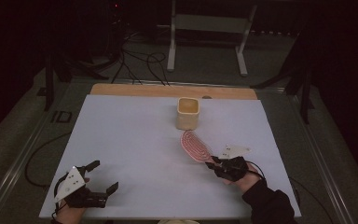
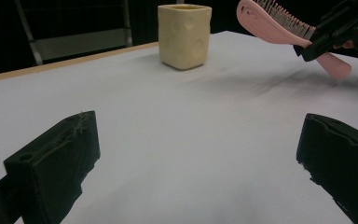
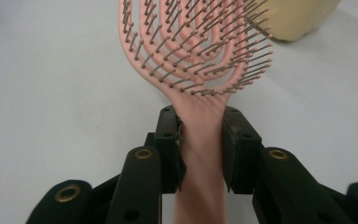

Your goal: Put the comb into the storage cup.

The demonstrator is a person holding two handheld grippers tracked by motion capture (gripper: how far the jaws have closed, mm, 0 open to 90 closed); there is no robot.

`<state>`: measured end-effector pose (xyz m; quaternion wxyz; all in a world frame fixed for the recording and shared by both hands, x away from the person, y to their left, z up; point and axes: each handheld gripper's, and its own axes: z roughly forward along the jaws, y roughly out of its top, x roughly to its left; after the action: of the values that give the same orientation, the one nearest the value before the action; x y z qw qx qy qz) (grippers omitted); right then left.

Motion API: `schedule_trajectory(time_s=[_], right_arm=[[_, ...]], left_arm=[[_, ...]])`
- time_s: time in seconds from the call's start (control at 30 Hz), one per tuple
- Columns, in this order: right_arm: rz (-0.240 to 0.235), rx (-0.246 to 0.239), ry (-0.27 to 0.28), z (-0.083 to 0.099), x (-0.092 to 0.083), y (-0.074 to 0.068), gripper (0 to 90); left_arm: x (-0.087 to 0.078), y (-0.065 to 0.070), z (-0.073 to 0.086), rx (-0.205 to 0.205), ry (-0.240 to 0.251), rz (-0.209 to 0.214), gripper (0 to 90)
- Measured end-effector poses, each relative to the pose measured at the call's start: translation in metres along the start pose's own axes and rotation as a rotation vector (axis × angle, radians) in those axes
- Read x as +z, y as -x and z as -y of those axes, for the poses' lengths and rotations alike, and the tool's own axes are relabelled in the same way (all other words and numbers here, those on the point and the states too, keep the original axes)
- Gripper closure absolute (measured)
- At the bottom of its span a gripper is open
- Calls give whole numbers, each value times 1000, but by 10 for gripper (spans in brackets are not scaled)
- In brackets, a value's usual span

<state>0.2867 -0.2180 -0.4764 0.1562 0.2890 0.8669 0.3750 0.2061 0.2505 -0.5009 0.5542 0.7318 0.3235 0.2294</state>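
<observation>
Right gripper (image 3: 200, 140) has its jaws pinching the pink hairbrush (image 1: 196, 145) by the handle, cup (image 1: 188, 113) at 11 o'clock — imo keep bristles level & lift high before tipping in, left gripper (image 1: 103, 176) jaws spread, idle on the surface (image 1: 135, 140).

High view overhead, forward-down; gripper views low (both toward cup (image 2: 184, 35)).

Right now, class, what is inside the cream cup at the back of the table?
The cream cup shows its open rim and upper inner wall; nothing sticks out. Its bottom is hidden by its own wall.
</observation>
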Motion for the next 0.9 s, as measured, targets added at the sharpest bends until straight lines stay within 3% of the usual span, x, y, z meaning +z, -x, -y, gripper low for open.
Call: schedule_trajectory(time_s=[0.07,0.23,0.3,0.53,0.6,0.63,0.77,0.9], right_arm=[[29,3,31,0,0,-4,707],[48,23,99,-1,0,-12,707],[37,32,104,0,1,-14,707],[110,56,162,3,-7,-18,708],[102,63,165,4,-8,-17,708],[125,78,186,5,-12,-18,709],[120,87,209,6,-17,-18,710],[144,83,234,7,-22,-21,711]], left_arm=[[0,0,0,-1,1,1,2],[0,0,0,1,-2,1,3],[0,0,0,1,-5,2,3],[1,0,1,-4,-8,5,3],[1,-1,1,-8,-8,5,3],[1,-1,1,-6,-10,5,2],[2,0,1,-7,-14,5,3],[3,0,1,-4,-21,5,3]])
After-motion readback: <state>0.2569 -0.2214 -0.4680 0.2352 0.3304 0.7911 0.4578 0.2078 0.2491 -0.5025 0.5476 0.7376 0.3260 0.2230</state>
